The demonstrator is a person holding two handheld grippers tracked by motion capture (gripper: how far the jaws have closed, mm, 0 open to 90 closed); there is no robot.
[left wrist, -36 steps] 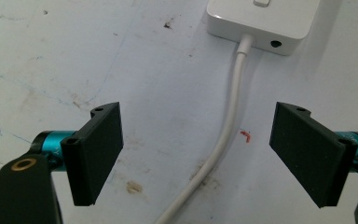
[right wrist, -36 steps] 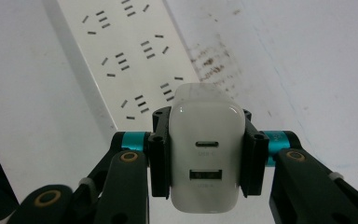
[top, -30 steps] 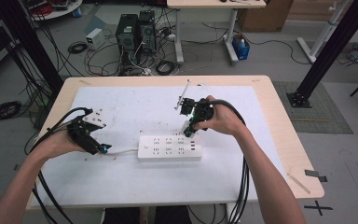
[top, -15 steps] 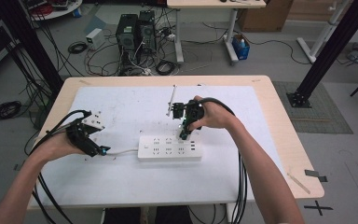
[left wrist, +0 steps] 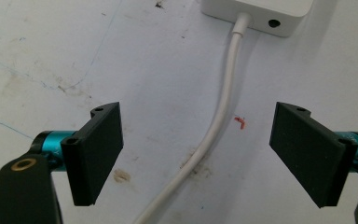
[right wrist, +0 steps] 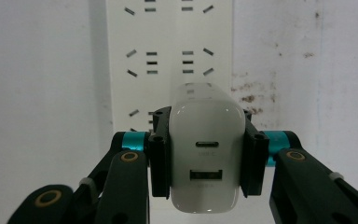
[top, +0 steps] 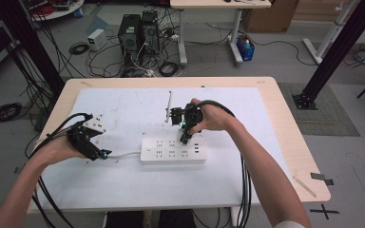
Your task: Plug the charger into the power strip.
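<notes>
Right gripper view: right claw (right wrist: 207, 158) pinching white charger (right wrist: 206, 154) over power strip (right wrist: 168, 51); left claw (left wrist: 200, 154) spread, straddling cord (left wrist: 214, 126).

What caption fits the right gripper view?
Right gripper, shut on a white USB charger, holds it over the white power strip.
</notes>
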